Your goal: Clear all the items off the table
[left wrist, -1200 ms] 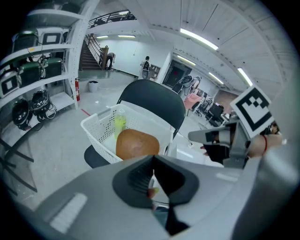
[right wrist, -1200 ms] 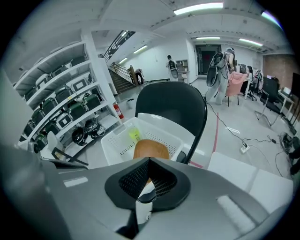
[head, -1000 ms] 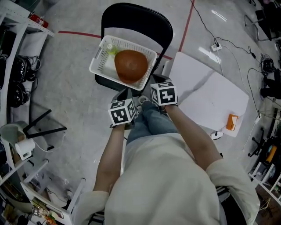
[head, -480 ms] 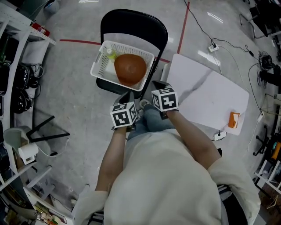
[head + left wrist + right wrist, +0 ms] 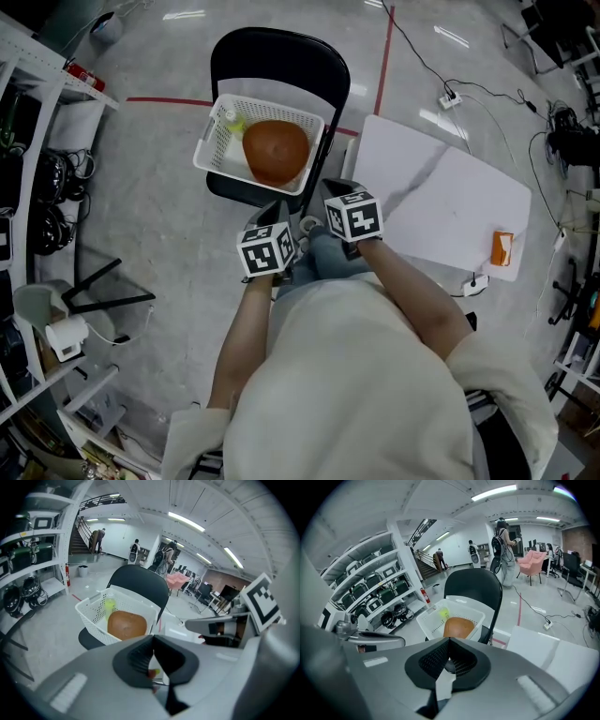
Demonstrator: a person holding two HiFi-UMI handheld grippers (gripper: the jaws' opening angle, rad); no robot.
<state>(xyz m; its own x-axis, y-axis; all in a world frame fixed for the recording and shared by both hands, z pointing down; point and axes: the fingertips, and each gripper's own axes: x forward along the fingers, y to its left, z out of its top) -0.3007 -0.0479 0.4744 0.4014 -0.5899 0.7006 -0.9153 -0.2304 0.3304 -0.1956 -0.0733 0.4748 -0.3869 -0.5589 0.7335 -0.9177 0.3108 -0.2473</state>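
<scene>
A white basket [image 5: 211,150] sits on a black chair [image 5: 281,52]. It holds a round brown thing [image 5: 275,150] and a yellow-green bottle [image 5: 230,120]. To the right stands a white table [image 5: 441,202] with a small orange item [image 5: 502,248] near its far corner. My left gripper [image 5: 153,639] and right gripper [image 5: 449,641] hang side by side just short of the chair. Both are shut with nothing between their jaws. Both gripper views look at the basket [image 5: 89,616] [image 5: 429,625] and the brown thing [image 5: 126,625] [image 5: 459,627].
Shelves with gear [image 5: 37,178] line the left side. Cables and a power strip [image 5: 450,98] lie on the floor beyond the table. More equipment [image 5: 572,150] crowds the right edge. People stand far off in the room [image 5: 504,541].
Both grippers have shifted slightly together in front of the basket, still shut and empty. The head view has swung a little, so the basket sits lower in the picture.
</scene>
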